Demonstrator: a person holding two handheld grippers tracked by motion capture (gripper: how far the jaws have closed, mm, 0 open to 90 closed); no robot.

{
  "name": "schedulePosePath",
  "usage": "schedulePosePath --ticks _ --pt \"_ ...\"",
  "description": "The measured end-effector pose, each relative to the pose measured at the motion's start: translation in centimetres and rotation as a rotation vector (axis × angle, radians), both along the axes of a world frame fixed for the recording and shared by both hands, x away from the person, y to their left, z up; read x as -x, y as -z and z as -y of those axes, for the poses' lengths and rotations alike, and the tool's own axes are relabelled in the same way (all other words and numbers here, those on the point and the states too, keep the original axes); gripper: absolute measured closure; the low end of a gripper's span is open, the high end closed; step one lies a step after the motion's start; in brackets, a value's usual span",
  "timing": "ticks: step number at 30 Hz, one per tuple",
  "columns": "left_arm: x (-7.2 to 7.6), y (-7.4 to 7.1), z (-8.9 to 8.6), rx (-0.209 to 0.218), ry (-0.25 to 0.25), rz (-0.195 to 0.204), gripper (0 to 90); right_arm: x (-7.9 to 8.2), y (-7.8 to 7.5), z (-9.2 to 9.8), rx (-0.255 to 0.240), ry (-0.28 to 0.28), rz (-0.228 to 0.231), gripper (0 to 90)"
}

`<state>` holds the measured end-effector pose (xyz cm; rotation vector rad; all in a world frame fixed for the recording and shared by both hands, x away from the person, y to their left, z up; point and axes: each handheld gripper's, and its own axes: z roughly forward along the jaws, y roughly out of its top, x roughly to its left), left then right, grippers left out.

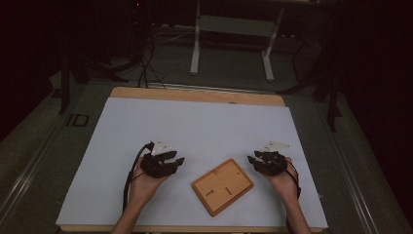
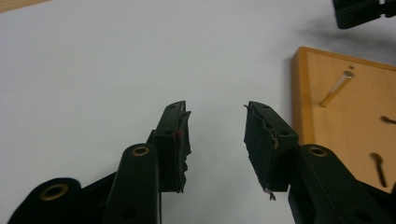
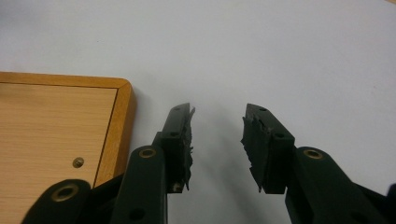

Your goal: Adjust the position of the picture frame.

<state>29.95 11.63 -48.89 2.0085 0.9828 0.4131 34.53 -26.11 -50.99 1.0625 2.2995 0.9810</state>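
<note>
From the high view, a wooden board [image 1: 222, 186] lies flat on the white-covered table [image 1: 195, 126], near the front edge, between the two hands. The left gripper [image 1: 171, 162] sits to the board's left and the right gripper [image 1: 256, 161] to its right, neither touching it.

In the left gripper view, the jaws stand apart, holding nothing, just beside the board's raised rim; a small peg [image 2: 337, 88] stands on the board.

In the right gripper view, the jaws are likewise parted and empty, next to the board's rounded corner.
</note>
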Motion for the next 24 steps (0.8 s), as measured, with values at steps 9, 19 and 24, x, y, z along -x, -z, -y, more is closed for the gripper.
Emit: schedulePosePath --ticks 9,19,24 --pt "0.0 0.4 1.5 -0.001 0.036 -0.02 58.6 0.0 0.3 -0.1 -0.009 -0.009 -0.015 60.6" --pt "0.4 0.5 2.9 -0.016 0.078 -0.032 58.1 0.0 0.3 -0.2 -0.015 -0.01 -0.02 59.5" --pt "0.4 0.4 3.5 -0.038 0.098 -0.031 58.2 0.1 0.1 0.0 -0.018 -0.005 -0.015 58.7"
